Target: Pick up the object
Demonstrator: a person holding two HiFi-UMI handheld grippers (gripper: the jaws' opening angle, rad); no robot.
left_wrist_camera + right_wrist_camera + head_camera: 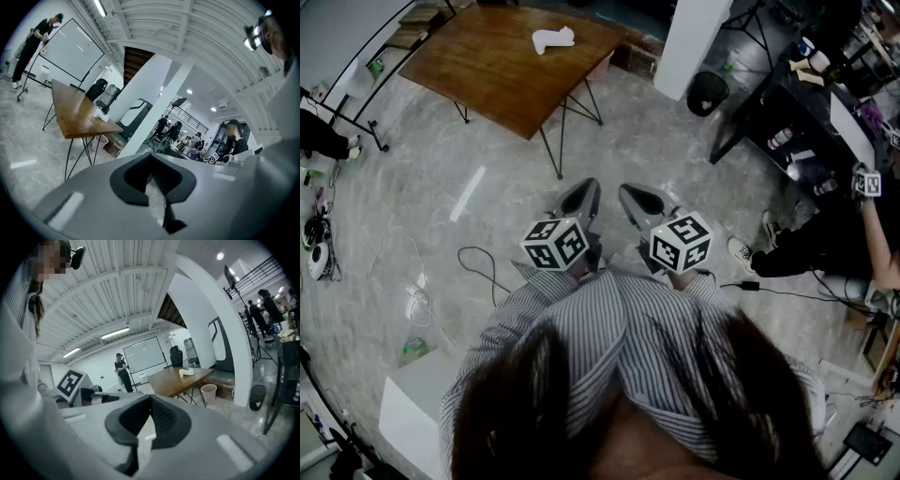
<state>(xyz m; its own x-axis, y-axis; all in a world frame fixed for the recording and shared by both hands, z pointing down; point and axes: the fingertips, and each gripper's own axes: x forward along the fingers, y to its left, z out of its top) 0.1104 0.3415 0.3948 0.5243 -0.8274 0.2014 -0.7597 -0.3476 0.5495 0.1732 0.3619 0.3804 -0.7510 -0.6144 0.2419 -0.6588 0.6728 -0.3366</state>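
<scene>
A white object (pixel 553 39) lies on the far side of a wooden table (pixel 497 66), well ahead of me across the floor. It also shows in the left gripper view as the white object (pixel 100 116) on the table (pixel 75 117), and in the right gripper view as the white object (pixel 186 372). Both grippers are held side by side close to my chest and point toward the table. My left gripper (pixel 581 192) (pixel 151 159) is shut with nothing in it. My right gripper (pixel 637 197) (pixel 151 401) is also shut and empty.
A white pillar (pixel 694 42) and a black bin (pixel 707 92) stand right of the table. A dark workbench (pixel 806 103) with a person (pixel 825 239) beside it fills the right side. Cables (pixel 478 267) run over the grey floor. A pink wastebasket (pixel 208 392) sits by the table.
</scene>
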